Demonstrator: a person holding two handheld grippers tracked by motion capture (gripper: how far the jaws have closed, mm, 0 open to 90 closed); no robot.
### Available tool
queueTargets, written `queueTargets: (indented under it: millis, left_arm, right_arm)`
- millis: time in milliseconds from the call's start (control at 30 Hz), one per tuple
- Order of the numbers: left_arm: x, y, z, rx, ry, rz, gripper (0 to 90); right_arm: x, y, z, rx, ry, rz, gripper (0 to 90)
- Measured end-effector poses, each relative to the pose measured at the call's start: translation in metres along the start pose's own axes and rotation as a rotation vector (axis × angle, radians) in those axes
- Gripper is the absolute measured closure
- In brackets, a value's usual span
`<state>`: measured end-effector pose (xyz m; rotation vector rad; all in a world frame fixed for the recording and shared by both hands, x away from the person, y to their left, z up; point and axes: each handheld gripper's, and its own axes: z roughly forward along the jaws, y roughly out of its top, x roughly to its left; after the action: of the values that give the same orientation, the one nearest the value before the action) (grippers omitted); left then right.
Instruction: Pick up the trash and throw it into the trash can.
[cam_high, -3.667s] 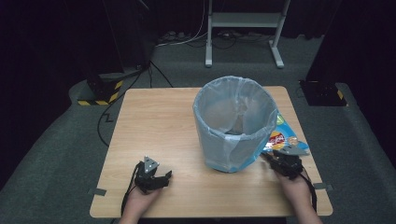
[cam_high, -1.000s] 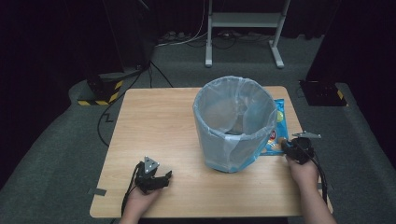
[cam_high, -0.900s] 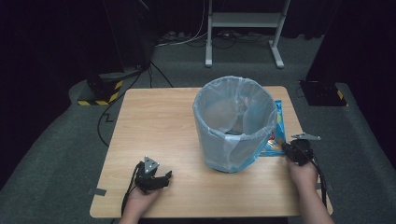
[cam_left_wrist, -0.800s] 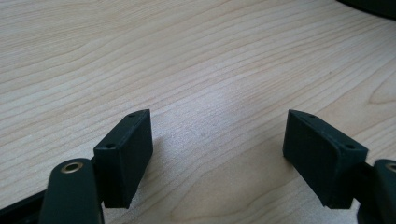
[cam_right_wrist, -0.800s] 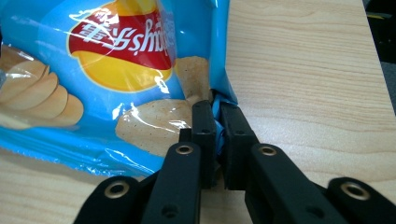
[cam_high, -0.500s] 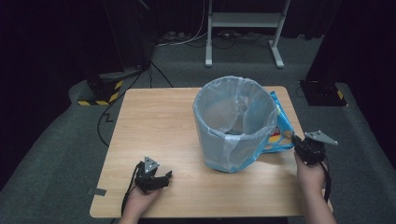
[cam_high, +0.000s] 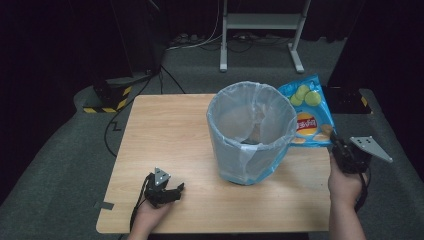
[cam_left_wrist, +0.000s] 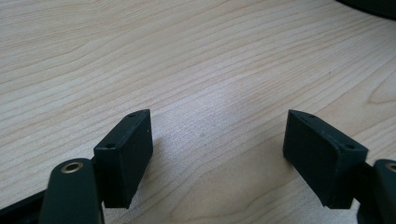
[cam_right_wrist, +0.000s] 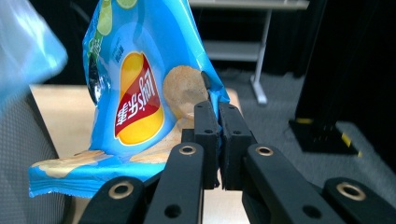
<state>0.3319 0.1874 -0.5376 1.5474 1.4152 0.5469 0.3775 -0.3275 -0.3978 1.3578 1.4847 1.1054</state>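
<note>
A blue chip bag (cam_high: 307, 112) with a red and yellow logo hangs in the air to the right of the bin (cam_high: 251, 131), a grey basket lined with a pale blue plastic bag. My right gripper (cam_high: 336, 145) is shut on the bag's lower right corner; in the right gripper view the chip bag (cam_right_wrist: 140, 88) rises from the closed right gripper (cam_right_wrist: 217, 112). My left gripper (cam_high: 176, 189) rests on the table near the front left. In the left gripper view the left gripper (cam_left_wrist: 217, 140) is open over bare wood.
The wooden table (cam_high: 165, 135) carries just the bin. Dark carpet surrounds the table. A white stand (cam_high: 260, 25) and cables lie behind, and a black box with yellow stripes (cam_high: 107, 97) sits at the back left.
The right gripper closed on the chip bag's corner and lifted it off the table, so the bag now stands up beside the bin. The left gripper has stayed put.
</note>
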Motion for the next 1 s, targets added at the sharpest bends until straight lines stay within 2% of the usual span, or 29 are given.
queueTargets:
  millis: [33,100,133,167,200,333,633,1000]
  left_arm:
    - [0.0,0.0,0.0,0.0,0.0,0.0,24.2]
    - [0.0,0.0,0.0,0.0,0.0,0.0,24.2]
    - [0.0,0.0,0.0,0.0,0.0,0.0,24.2]
    - [0.0,0.0,0.0,0.0,0.0,0.0,24.2]
    - [0.0,0.0,0.0,0.0,0.0,0.0,24.2]
    - [0.0,0.0,0.0,0.0,0.0,0.0,24.2]
    - [0.0,0.0,0.0,0.0,0.0,0.001,24.2]
    - [0.0,0.0,0.0,0.0,0.0,0.0,24.2]
  right_arm:
    - [0.0,0.008,-0.006,-0.042,-0.012,0.002,87.9]
    - [0.001,0.016,-0.012,-0.076,-0.02,0.004,87.8]
    - [0.001,0.016,-0.012,-0.076,-0.02,0.004,87.8]
    - [0.001,0.023,-0.017,-0.107,-0.025,0.007,87.8]
    - [0.001,0.023,-0.017,-0.107,-0.025,0.007,87.8]
    - [0.003,0.04,-0.031,-0.179,-0.049,-0.003,87.8]
    - [0.011,0.057,-0.042,-0.254,-0.057,0.0,87.8]
    - [0.017,0.077,-0.044,-0.311,-0.076,-0.009,87.8]
